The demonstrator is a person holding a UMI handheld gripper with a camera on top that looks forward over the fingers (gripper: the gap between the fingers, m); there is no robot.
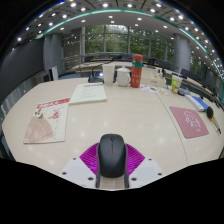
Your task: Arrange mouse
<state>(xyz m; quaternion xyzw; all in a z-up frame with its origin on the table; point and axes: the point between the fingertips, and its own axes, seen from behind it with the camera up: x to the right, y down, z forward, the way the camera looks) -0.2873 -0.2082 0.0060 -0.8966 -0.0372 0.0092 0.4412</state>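
Note:
A black computer mouse (112, 154) sits between my gripper's (112, 165) two fingers, its nose pointing away over the pale table (120, 115). The purple pads (91, 158) press against both of its sides, so the gripper is shut on it. The mouse's rear end is hidden low between the fingers. A pink mouse pad (189, 120) lies on the table to the right, well beyond the fingers.
A pink and white booklet (46, 120) lies at the left. A white paper (88, 93) rests farther back. An orange cup (136, 70), white boxes (122, 74), a black pen (213, 118) and several small items at the far right stand around the table.

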